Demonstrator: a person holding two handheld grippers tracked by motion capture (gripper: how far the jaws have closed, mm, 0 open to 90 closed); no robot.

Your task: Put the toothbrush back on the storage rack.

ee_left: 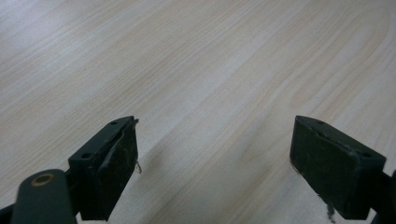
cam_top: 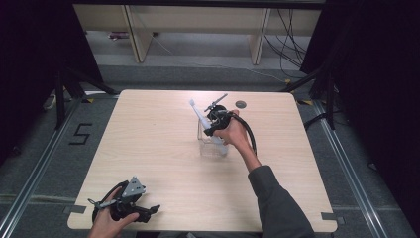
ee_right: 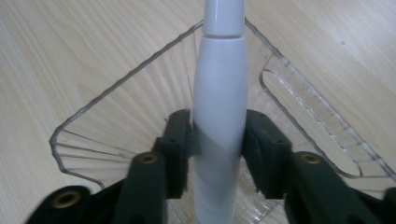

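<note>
Right gripper (ee_right: 218,135): jaws closed on the brush (ee_right: 219,93), pads pressed against both sides of the white body, low on the handle. Brush inside the clear holder (ee_right: 116,88), just right of the middle of the table (cam_top: 148,139), leaning steeply with the head up and away, not upright. Lower end hidden behind the jaws, so cannot tell whether it rests on the holder's floor.

Left gripper (ee_left: 215,154): jaws wide open, nothing between them, parked low over bare wood at the near left corner, well apart from the holder.

Judged step: seating the brush in the holder. To do it well:

- Keep the grip centred on the round body; likely to roll or slip if squeezed off-axis
- Lower along the brush's own line until the foot meets the floor, not sideways against the thin wall
- Watch the holder: light, clear plastic, probably easy to tip or drag under a leaning brush
- Let the brush settle against the rim before loosening the pads, then open evenly on both sides
- Draw back straight up and out, clear of the rim, without nudging the head
- Bring the left gripper in to steady the holder only if it starts to slide
</note>
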